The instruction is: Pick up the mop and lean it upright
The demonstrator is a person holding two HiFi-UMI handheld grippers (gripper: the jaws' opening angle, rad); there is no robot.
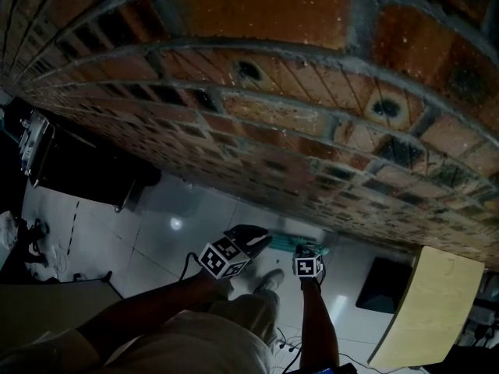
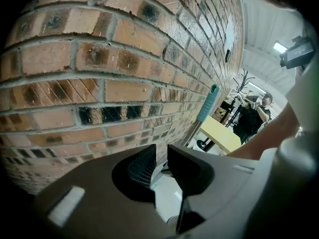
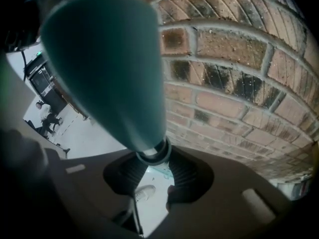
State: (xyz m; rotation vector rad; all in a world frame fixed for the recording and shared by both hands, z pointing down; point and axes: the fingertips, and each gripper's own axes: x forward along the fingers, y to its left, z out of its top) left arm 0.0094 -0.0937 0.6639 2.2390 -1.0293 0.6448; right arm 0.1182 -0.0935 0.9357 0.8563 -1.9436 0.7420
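You stand on pale, glossy floor tiles close against a brick wall, with a light wooden table to your right. Your right gripper clamps the mop at the collar under its teal grip. Your left gripper pinches the thin pole, which rises beside the bricks.

brick wall | white tiled floor | pale wooden table near wall
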